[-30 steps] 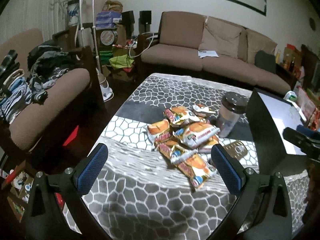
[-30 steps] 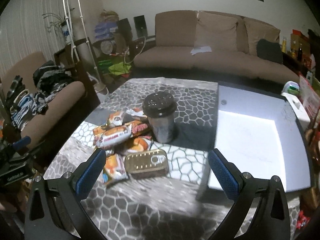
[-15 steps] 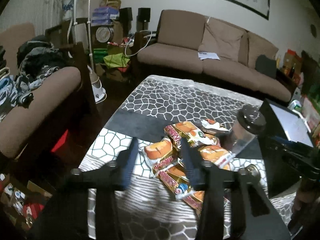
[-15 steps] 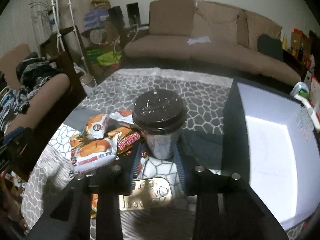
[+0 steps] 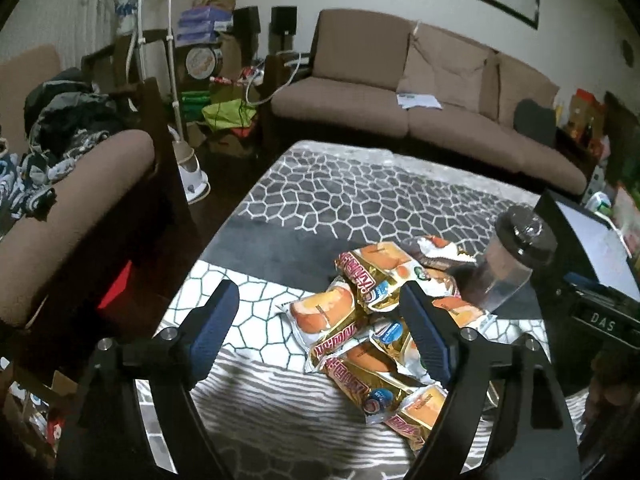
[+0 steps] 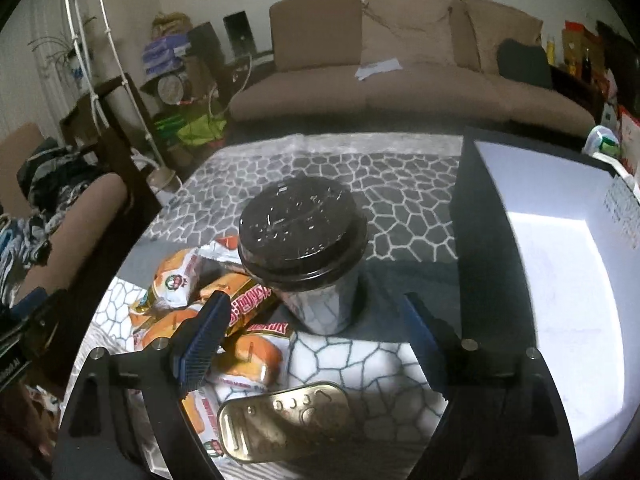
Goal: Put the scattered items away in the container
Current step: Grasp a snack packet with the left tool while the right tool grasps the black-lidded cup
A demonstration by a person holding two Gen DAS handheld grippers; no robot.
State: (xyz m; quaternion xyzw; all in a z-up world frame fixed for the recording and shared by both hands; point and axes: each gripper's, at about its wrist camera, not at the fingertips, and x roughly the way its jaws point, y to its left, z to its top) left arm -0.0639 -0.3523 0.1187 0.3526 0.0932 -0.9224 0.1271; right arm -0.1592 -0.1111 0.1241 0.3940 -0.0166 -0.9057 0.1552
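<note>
A: Right wrist view: the right gripper (image 6: 316, 336) is opening, pads touching nothing. A gold tin (image 6: 286, 424) lies nearest on the table (image 6: 400, 184), the lidded cup (image 6: 306, 256) upright beyond it, the container (image 6: 560, 280) just right.

B: And the left gripper (image 5: 320, 332)?

A: Opening too, nothing gripped. Its right finger overlaps the snack packets (image 5: 376, 320), piled left of the cup; sofa (image 5: 420, 112) far behind.

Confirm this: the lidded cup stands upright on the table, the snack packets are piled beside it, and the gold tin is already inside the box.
One thing is wrong: the gold tin is not inside the box. It lies on the table in front of the lidded cup, as the right wrist view shows. The cup does stand upright, with the snack packets piled beside it.
</note>
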